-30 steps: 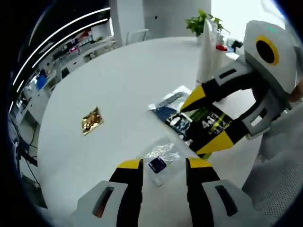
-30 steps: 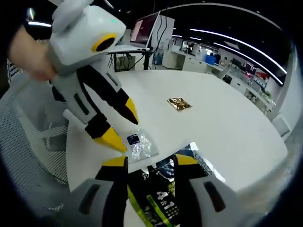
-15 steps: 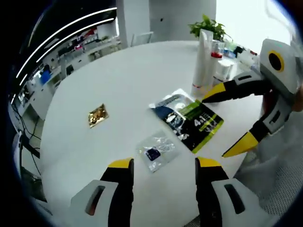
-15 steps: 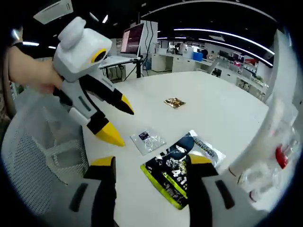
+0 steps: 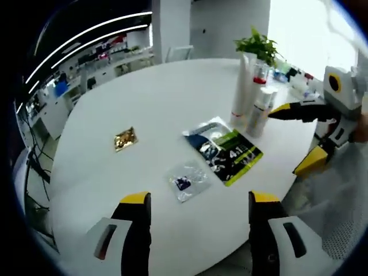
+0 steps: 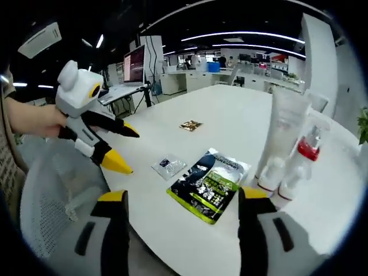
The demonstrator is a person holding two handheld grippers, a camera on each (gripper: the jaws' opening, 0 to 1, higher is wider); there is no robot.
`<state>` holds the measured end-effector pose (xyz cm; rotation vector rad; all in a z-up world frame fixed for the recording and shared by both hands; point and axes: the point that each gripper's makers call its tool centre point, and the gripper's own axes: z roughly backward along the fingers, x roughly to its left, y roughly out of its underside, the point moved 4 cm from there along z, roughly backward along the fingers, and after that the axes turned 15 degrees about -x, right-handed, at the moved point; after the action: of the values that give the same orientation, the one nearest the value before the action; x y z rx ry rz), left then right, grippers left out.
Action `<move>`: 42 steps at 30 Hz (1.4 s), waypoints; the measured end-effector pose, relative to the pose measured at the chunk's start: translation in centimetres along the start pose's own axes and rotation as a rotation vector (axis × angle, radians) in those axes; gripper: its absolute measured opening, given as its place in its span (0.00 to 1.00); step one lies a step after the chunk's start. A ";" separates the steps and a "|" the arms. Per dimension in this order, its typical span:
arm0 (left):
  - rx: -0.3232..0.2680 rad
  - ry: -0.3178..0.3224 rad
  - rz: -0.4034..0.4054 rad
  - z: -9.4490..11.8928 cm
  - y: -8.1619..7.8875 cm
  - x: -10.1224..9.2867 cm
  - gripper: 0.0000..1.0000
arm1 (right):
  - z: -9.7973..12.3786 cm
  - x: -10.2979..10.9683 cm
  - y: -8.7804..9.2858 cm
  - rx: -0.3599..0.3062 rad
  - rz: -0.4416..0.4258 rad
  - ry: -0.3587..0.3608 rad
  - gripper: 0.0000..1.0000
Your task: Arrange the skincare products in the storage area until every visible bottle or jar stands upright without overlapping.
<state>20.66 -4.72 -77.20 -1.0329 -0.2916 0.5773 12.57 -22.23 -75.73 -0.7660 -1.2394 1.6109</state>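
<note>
Three skincare containers stand upright together on the white round table [image 5: 149, 92]: a tall white tube [image 5: 240, 89] [image 6: 282, 135], a clear bottle with a red cap [image 6: 300, 161] and a shorter white bottle [image 5: 260, 109] [image 6: 269, 175]. A dark pouch with a green panel [image 5: 225, 151] [image 6: 209, 184] lies flat beside them. Near it lie a clear sachet with a blue insert [image 5: 187, 180] [image 6: 168, 166] and a gold sachet [image 5: 125, 138] [image 6: 189, 125]. My left gripper [image 5: 199, 201] [image 6: 125, 150] is open and held back over the table's near edge. My right gripper [image 6: 183, 195] [image 5: 296, 138] is open too, holding nothing.
A potted plant [image 5: 257, 43] and small items stand at the table's far side behind the tube. A grey mesh chair [image 6: 52, 201] sits by the table edge under the left gripper. A hand [image 6: 29, 118] holds that gripper. Office desks and monitors fill the background.
Both grippers have drawn back from the pouch and the clear sachet and opened wider. The sachets and pouch lie where they were.
</note>
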 end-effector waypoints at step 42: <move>0.009 0.019 0.041 4.6 1.6 -0.8 0.97 | 5.6 -3.6 0.0 -0.114 -0.125 0.257 0.98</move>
<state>17.29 -1.24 -76.34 -1.0369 -0.2519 0.6050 8.91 -27.65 -74.33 -0.9174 -1.1751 1.3048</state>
